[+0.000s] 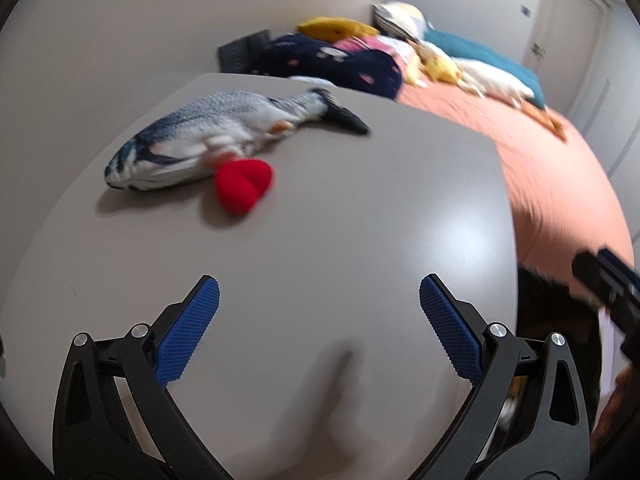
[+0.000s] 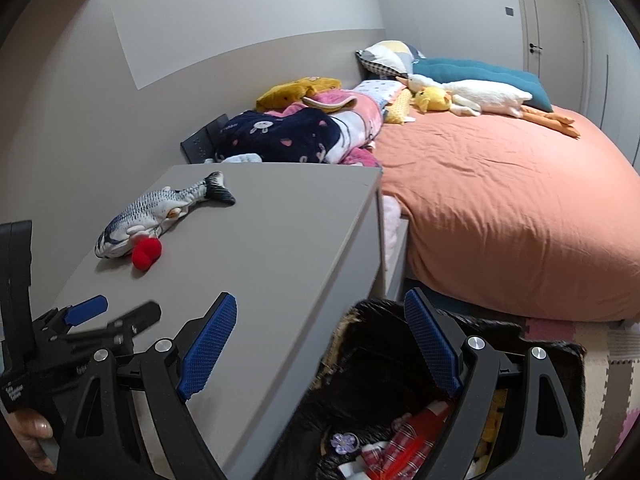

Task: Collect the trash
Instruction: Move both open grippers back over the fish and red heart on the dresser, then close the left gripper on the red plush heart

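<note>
A grey cabinet top holds a plush fish and a small red plush piece touching its belly; both also show in the right wrist view, the fish and the red piece. My left gripper is open and empty above the near part of the top. My right gripper is open and empty above a black-lined trash bin that holds red wrappers and other trash. The left gripper shows at the left in the right wrist view.
A bed with an orange sheet stands right of the cabinet, with blankets, pillows and plush ducks on it. Foam floor mats lie beside the bin. A door is at the far right.
</note>
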Demonstrator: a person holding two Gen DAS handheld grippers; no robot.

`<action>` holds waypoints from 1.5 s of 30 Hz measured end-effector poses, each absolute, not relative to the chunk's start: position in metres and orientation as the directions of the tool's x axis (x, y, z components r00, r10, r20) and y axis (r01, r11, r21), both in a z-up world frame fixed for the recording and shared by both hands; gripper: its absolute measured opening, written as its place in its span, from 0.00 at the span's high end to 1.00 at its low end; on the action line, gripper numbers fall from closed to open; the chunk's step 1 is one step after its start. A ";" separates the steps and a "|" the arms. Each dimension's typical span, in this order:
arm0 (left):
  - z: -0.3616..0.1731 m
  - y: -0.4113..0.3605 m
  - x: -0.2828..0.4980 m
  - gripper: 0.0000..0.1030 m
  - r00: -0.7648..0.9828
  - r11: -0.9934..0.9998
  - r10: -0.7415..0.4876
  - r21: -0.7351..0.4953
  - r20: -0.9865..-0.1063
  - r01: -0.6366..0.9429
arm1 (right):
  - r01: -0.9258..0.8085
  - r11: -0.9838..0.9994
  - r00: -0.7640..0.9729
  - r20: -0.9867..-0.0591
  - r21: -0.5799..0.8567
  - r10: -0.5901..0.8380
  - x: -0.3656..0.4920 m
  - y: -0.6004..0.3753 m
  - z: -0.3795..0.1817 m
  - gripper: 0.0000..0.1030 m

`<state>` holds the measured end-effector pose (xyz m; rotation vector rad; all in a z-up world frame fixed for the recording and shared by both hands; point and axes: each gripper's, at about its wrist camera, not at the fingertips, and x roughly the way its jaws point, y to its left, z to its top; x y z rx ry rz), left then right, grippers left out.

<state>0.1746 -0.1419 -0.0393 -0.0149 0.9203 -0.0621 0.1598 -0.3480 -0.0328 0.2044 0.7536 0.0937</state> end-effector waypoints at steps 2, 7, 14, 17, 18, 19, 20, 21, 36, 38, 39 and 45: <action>-0.040 -0.134 0.183 0.06 0.609 0.998 -0.052 -0.052 -0.792 0.018 | -0.024 0.976 0.726 -0.667 0.219 0.167 0.168 -0.343 -0.033 0.16; -0.041 -0.121 0.204 0.06 0.611 0.999 -0.009 -0.037 -0.792 -0.034 | -0.040 0.974 0.729 -0.661 0.221 0.180 0.189 -0.334 -0.032 0.17; -0.050 -0.111 0.226 0.07 0.594 0.997 0.018 -0.030 -0.804 -0.071 | -0.071 0.973 0.721 -0.663 0.219 0.202 0.218 -0.318 -0.034 0.17; -0.051 -0.107 0.234 0.07 0.595 0.996 0.040 -0.017 -0.803 -0.089 | -0.086 0.975 0.719 -0.665 0.203 0.202 0.228 -0.311 -0.035 0.17; -0.050 -0.106 0.237 0.08 0.597 0.995 0.045 -0.015 -0.801 -0.095 | -0.089 0.976 0.719 -0.666 0.199 0.201 0.230 -0.309 -0.035 0.17; -0.050 -0.105 0.240 0.10 0.598 0.995 0.049 -0.013 -0.800 -0.099 | -0.092 0.976 0.719 -0.665 0.197 0.202 0.232 -0.307 -0.035 0.17; -0.049 -0.105 0.242 0.12 0.599 0.994 0.053 -0.013 -0.799 -0.105 | -0.095 0.977 0.719 -0.666 0.193 0.202 0.235 -0.305 -0.035 0.17; -0.050 -0.103 0.246 0.15 0.594 0.994 0.050 -0.020 -0.803 -0.110 | -0.098 0.977 0.718 -0.666 0.189 0.201 0.237 -0.303 -0.035 0.17; -0.058 -0.097 0.267 0.54 0.567 0.994 0.045 -0.021 -0.822 -0.108 | -0.133 0.984 0.717 -0.673 0.122 0.181 0.253 -0.282 -0.029 0.17; -0.058 -0.094 0.266 0.54 0.569 0.994 0.030 -0.037 -0.822 -0.106 | -0.137 0.984 0.717 -0.674 0.115 0.179 0.255 -0.278 -0.028 0.16; -0.057 -0.093 0.265 0.54 0.569 0.993 0.024 -0.044 -0.822 -0.106 | -0.142 0.983 0.715 -0.675 0.114 0.181 0.256 -0.276 -0.027 0.17; -0.044 -0.066 0.236 0.54 0.582 0.985 0.031 -0.075 -0.813 -0.158 | -0.198 0.973 0.688 -0.690 0.117 0.223 0.260 -0.252 -0.027 0.17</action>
